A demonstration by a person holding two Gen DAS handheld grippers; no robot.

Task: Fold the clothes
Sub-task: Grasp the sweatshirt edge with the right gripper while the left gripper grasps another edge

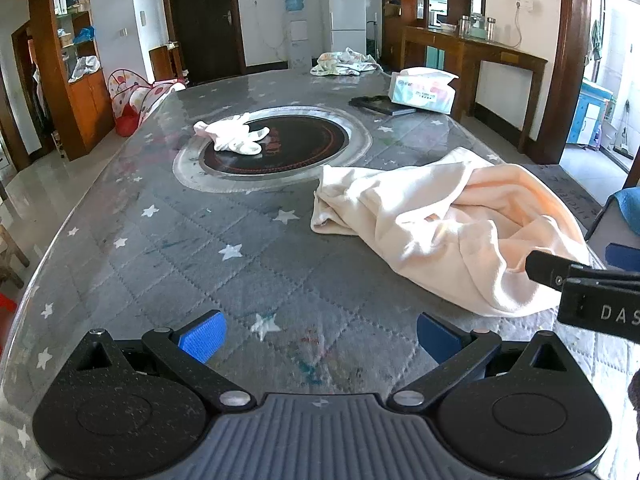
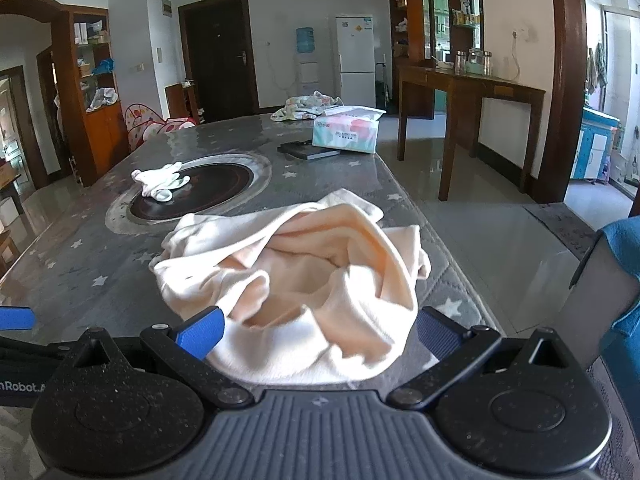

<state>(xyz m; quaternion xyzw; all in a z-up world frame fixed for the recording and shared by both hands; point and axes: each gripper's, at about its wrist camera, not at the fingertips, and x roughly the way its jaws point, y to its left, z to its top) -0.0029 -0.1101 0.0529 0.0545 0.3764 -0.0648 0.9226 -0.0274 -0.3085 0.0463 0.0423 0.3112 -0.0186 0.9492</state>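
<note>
A crumpled cream garment (image 1: 448, 224) lies on the grey star-patterned table (image 1: 192, 256), toward its right edge. My left gripper (image 1: 320, 338) hovers open above bare table, left of and nearer than the garment. In the right wrist view the same cream garment (image 2: 304, 264) fills the middle, and its near hem lies between the wide-spread blue pads (image 2: 200, 332) of my right gripper (image 2: 318, 334), which is open. The right gripper's black body (image 1: 592, 288) enters the left wrist view from the right, at the garment's near end.
A white sock bundle (image 1: 236, 136) rests on the round inset cooktop (image 1: 276, 148). Farther back lie a dark book (image 1: 380, 105), a tissue pack (image 1: 424, 90) and a patterned cloth (image 1: 344, 62). The table's right edge drops to tiled floor (image 2: 500, 232); a blue-cushioned chair (image 2: 616, 276) stands right.
</note>
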